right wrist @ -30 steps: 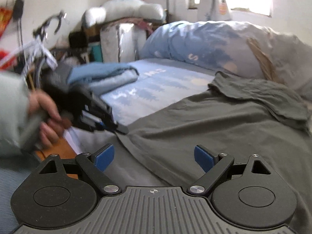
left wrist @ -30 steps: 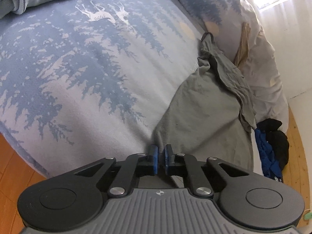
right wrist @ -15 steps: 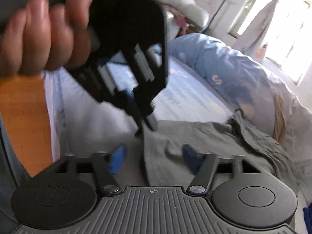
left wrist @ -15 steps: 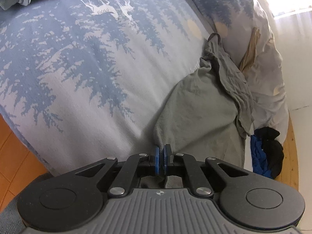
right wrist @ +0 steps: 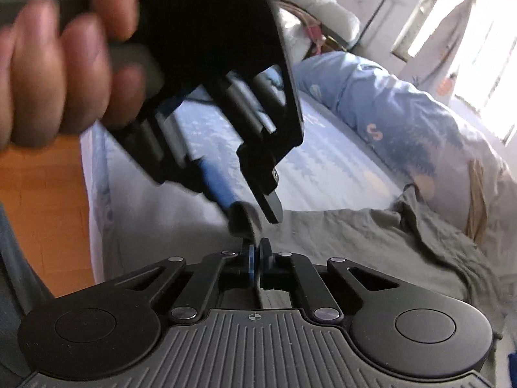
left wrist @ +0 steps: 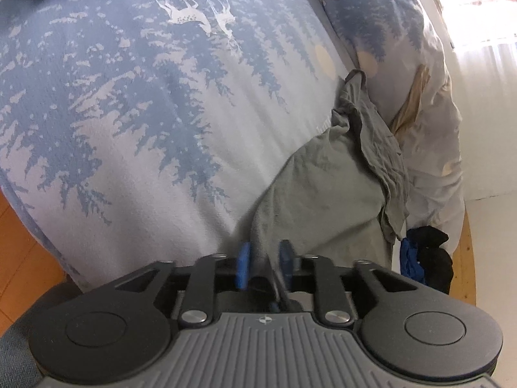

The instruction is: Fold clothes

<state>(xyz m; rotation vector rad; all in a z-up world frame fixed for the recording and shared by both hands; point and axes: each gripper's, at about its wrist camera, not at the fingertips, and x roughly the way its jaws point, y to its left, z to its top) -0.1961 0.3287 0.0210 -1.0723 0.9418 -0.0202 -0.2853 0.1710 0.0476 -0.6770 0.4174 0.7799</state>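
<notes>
Shirt (right wrist: pixel 371 242) corner: R gripper (right wrist: pixel 257 253) just clamped on it; L gripper (left wrist: pixel 263 260) just opening, pads off cloth.

**Gripper hardware and hand, as seen**

Right gripper (right wrist: pixel 257 258): a black linkage with round silver screws is shown, a grey ribbed body with a small crosshair mark, two round black discs at the lower corners, blue pads. Left gripper (left wrist: pixel 263 258): the same build is seen, blue pads blurred. At upper left of the right wrist view, a hand (right wrist: pixel 61 64) is seen, blurred, around a grey handle.
</notes>
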